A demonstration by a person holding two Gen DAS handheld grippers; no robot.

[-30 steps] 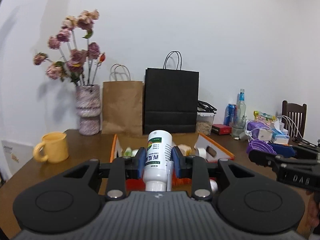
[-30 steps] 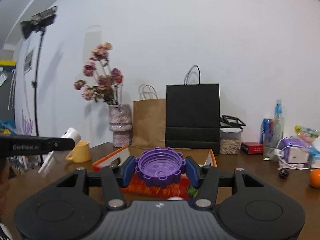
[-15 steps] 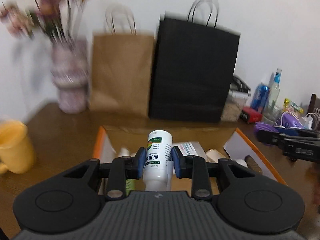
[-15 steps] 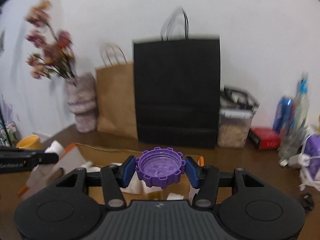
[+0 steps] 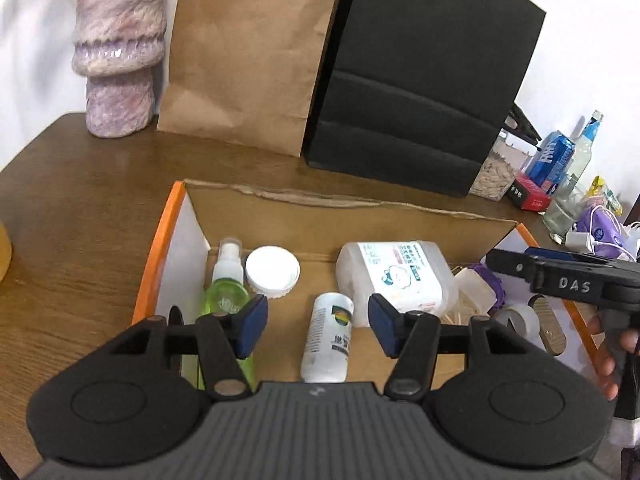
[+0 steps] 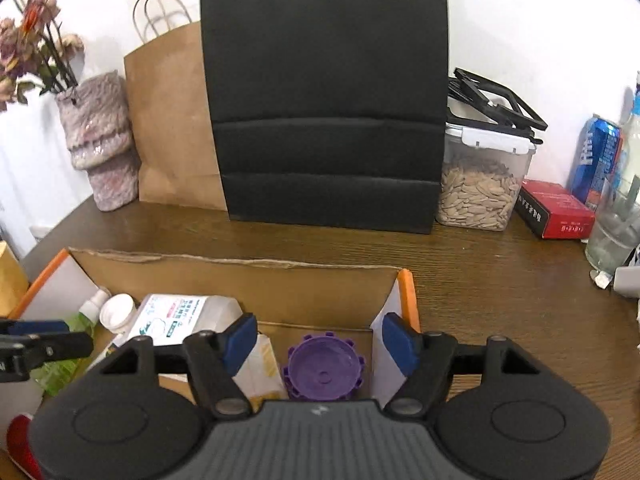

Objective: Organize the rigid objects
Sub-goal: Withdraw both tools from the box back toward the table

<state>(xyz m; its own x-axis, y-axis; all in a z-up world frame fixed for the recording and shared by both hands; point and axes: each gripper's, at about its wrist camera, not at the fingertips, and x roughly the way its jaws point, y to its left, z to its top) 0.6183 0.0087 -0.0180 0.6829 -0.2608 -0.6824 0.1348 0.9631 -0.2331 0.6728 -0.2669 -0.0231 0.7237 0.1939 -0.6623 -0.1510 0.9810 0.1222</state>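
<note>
White bottle [image 5: 327,338] and purple lid [image 6: 323,372] now dropped in cardboard box [image 5: 320,212], both grippers' fingers spread wide, empty

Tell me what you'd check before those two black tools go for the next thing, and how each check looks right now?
1. Left tool open, pads apart: ok.
2. White pill bottle released, lying on the box floor between the pads: ok.
3. Right tool open: ok.
4. Purple cap free, resting in the box: ok.
5. Box contents settled, large white bottle, green spray bottle and white lid lying inside: ok.
6. Tools apart from each other: ok in the left view, the right one sits off at the edge.
</note>
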